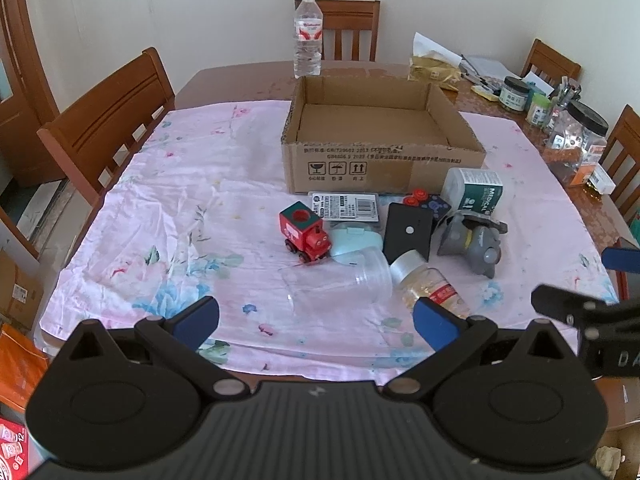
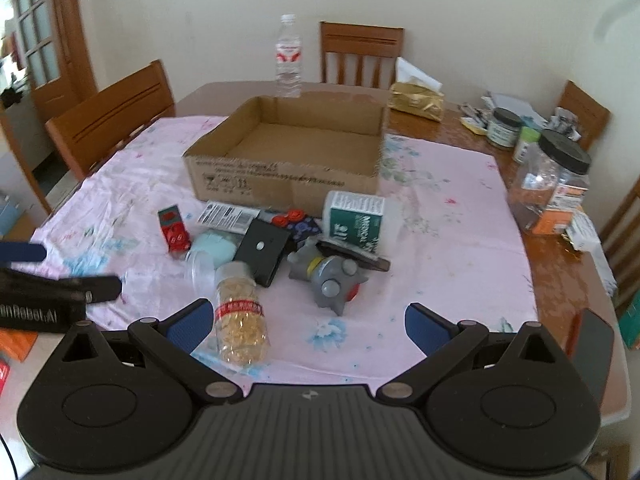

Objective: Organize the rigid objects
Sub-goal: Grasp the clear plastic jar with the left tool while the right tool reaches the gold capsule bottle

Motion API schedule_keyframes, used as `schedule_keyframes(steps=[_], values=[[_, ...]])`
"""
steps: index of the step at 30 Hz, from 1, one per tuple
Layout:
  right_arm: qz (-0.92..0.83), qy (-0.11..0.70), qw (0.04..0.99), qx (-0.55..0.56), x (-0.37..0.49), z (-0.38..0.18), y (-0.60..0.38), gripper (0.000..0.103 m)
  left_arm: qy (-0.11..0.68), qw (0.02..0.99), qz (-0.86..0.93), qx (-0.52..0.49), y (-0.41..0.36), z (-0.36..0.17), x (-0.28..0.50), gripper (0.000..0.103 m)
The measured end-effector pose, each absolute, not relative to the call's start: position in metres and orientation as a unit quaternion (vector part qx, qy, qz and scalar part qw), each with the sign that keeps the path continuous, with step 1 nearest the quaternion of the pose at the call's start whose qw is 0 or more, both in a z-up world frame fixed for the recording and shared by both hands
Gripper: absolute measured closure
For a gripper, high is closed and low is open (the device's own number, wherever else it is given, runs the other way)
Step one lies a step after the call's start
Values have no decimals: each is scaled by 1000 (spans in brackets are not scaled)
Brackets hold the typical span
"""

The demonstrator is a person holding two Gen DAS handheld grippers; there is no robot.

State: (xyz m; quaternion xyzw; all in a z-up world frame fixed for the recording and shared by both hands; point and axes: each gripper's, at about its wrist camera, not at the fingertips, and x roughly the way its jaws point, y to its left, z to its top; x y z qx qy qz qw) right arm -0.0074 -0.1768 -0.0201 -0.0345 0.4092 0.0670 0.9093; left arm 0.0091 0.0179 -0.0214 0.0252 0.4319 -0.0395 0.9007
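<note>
An open cardboard box (image 1: 384,168) (image 2: 280,184) stands mid-table, with nothing visible inside. In front of it lies a pile: a red toy train (image 1: 305,235) (image 2: 174,232), a clear plastic jar (image 1: 340,284) on its side, a pill bottle (image 1: 430,284) (image 2: 240,320), a black flat case (image 1: 408,234) (image 2: 266,250), a grey toy (image 1: 472,242) (image 2: 330,274), a green-white medical box (image 1: 478,190) (image 2: 354,218), and a light blue case (image 1: 354,238). My left gripper (image 1: 316,322) is open and empty, near the jar. My right gripper (image 2: 308,326) is open and empty; the pill bottle lies by its left finger.
The pink floral cloth (image 1: 180,216) covers the wooden table. A water bottle (image 1: 307,36) stands behind the box. Jars and clutter (image 1: 576,128) (image 2: 552,184) crowd the right side. Chairs (image 1: 108,120) surround the table. The right gripper shows in the left wrist view (image 1: 592,308).
</note>
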Motion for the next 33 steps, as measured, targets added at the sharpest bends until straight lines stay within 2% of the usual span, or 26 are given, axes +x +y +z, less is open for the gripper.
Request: schedule_keyframes(steps=[21,33], values=[[116,477,870,-30,39,-104,-142,0,456,888,-51,24,33,-50,37,1],[40,487,873,4,43,-112,-181,0,473,876,-90,35,6,-75,73,0]])
